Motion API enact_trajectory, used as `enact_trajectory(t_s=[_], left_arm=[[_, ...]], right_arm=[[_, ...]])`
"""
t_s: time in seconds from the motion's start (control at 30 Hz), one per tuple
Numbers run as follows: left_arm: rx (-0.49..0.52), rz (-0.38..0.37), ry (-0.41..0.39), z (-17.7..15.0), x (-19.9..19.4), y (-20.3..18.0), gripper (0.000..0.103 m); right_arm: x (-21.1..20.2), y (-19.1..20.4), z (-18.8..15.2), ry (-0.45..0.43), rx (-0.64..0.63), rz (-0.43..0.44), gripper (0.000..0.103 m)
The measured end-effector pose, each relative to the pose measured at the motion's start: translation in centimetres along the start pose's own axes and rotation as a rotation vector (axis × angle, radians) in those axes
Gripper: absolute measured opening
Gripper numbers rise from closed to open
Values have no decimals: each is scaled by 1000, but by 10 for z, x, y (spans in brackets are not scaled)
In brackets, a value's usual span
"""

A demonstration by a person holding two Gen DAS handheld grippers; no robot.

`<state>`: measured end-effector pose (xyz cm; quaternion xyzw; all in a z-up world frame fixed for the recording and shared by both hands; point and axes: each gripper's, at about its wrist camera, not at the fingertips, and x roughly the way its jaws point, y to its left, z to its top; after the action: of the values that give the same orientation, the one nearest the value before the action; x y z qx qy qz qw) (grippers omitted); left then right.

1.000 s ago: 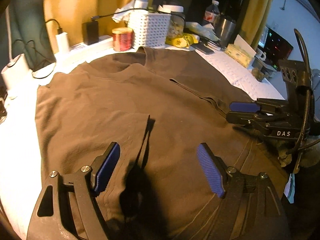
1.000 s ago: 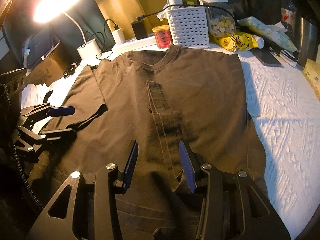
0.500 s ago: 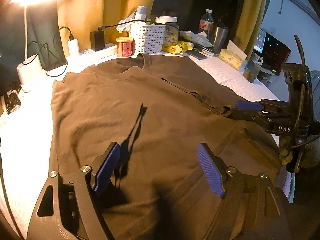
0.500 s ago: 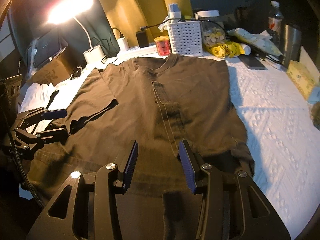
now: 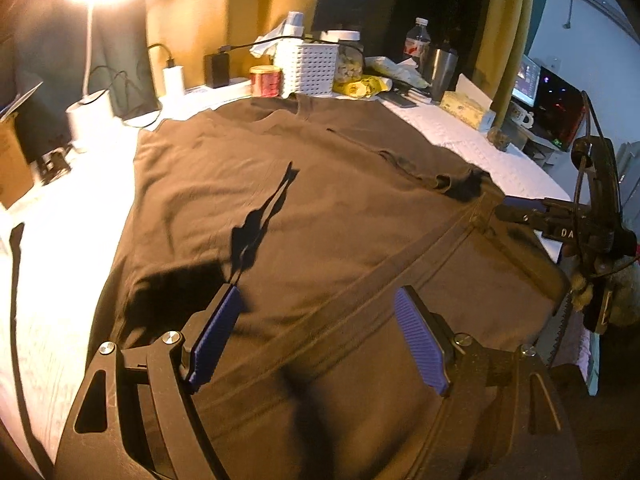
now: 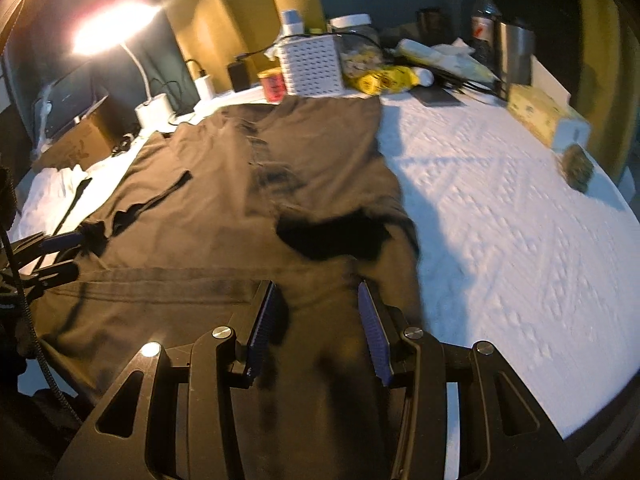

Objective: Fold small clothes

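A dark brown T-shirt (image 5: 320, 208) lies spread on the white textured table cover (image 6: 500, 220), collar toward the far clutter; it also shows in the right wrist view (image 6: 312, 168). Its near hem is folded up and back over the body, and the hem band (image 5: 400, 276) runs across it. My left gripper (image 5: 320, 332) is open above the near hem, holding nothing. My right gripper (image 6: 316, 320) is open over the near right corner of the shirt, holding nothing. Each gripper shows at the edge of the other's view: the right one (image 5: 516, 208) and the left one (image 6: 60, 256).
A white perforated basket (image 5: 308, 68), a red tin (image 5: 265, 81), chargers, a water bottle (image 6: 482, 20), a steel cup (image 6: 516, 56), a yellow packet and a tissue box (image 6: 544, 116) line the far edge. A bright lamp (image 6: 116, 32) stands at far left.
Both grippers have pulled back toward me and risen. The shirt's near hem now lies folded up over its body, with a bunched corner at the right side.
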<state>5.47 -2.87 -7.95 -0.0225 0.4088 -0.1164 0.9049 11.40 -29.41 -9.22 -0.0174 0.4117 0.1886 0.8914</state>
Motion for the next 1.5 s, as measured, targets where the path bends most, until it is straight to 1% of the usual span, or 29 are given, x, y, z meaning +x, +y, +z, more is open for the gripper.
enact_trajectory(t_s=[0.17,0.33,0.43,0.57,0.63,0.7,0.77,0.8,0.83,0.87,0.9,0.93,0.97,1.0,1.03,1.1,1.2,1.43,1.5], left_arm=[[-38,73,8,-17,-15,14,79],[-87,169,10,-32,-33,39,79],[-123,227,10,-43,-44,56,79],[-177,297,4,-61,-61,79,79],[-199,326,14,-70,-66,91,79],[-215,342,23,-78,-68,97,79],[-233,346,31,-85,-69,103,79],[-240,337,28,-90,-70,105,79],[-242,329,24,-92,-70,104,78],[-243,318,29,-94,-68,103,68],[-236,310,45,-97,-64,100,61],[-215,326,34,-96,-64,97,60],[-205,326,35,-97,-64,94,52],[-206,318,29,-96,-64,92,39],[-208,312,27,-96,-65,92,34],[-189,325,18,-95,-66,86,15],[-173,341,-11,-94,-71,81,10],[-157,349,-70,-88,-87,78,7],[-155,348,-99,-85,-94,75,7]], right_arm=[[-2,-7,-6,5,8,-6,45],[-4,14,-5,1,-53,38,45],[3,29,-6,16,-80,49,45],[16,47,-12,54,-125,28,45],[19,55,-16,51,-156,-4,45],[20,60,-17,45,-180,-32,45],[21,60,-18,36,-177,-36,45],[21,59,-18,32,-174,-35,44],[21,58,-19,29,-173,-36,37],[20,56,-19,22,-166,-45,32],[20,54,-19,16,-155,-52,21],[20,51,-18,12,-139,-54,9],[19,45,-17,11,-110,-40,7],[18,41,-17,10,-92,-26,6],[17,39,-17,8,-85,-25,5],[14,37,-17,5,-83,-31,5],[4,35,-13,-18,-85,-49,5],[-24,21,-2,-89,-78,-102,5],[-30,18,-2,-100,-72,-112,5]])
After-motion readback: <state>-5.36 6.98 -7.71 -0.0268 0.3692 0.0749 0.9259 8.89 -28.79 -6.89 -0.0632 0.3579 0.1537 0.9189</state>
